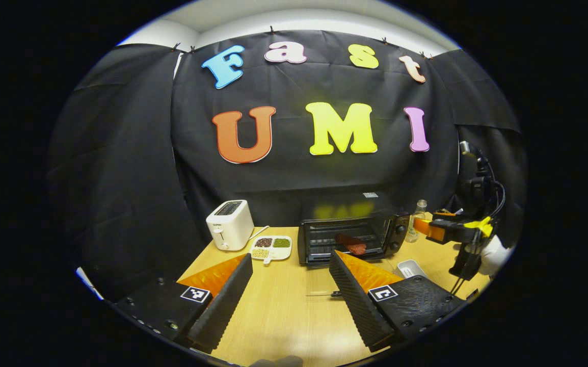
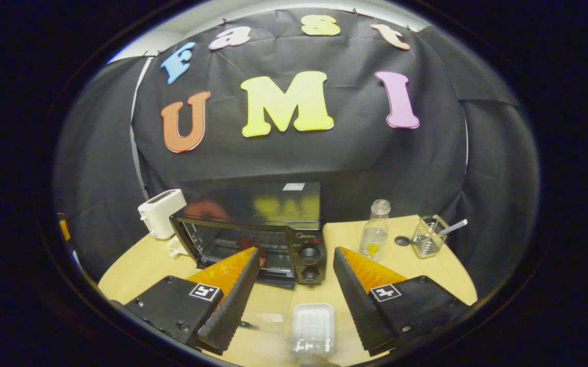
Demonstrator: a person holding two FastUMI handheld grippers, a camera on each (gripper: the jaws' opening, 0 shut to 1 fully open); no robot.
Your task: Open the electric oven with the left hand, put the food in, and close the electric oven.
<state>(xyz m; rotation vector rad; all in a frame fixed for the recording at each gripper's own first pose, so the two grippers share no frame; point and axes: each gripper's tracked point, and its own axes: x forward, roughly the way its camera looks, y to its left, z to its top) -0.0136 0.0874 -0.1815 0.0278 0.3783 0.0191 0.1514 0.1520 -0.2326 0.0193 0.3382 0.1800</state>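
The black electric oven (image 1: 350,237) stands at the back of the wooden table, its glass door folded down flat toward me with the handle (image 1: 335,294) at its front edge. A reddish-brown piece of food (image 1: 351,243) lies on the rack inside. My left gripper (image 1: 290,256) is open and empty, held back from the door. In the right gripper view the oven (image 2: 258,234) is to the left and the food (image 2: 245,243) shows inside. My right gripper (image 2: 297,253) is open and empty above a white tray (image 2: 313,326). It also appears right of the oven (image 1: 447,229), held by a gloved hand (image 1: 492,255).
A white toaster (image 1: 230,224) and a divided dish of beans (image 1: 271,247) sit left of the oven. Right of it stand a clear bottle (image 2: 375,232), a dark lid (image 2: 402,240) and a glass cup with a spoon (image 2: 429,237). The empty white tray (image 1: 410,267) lies front right.
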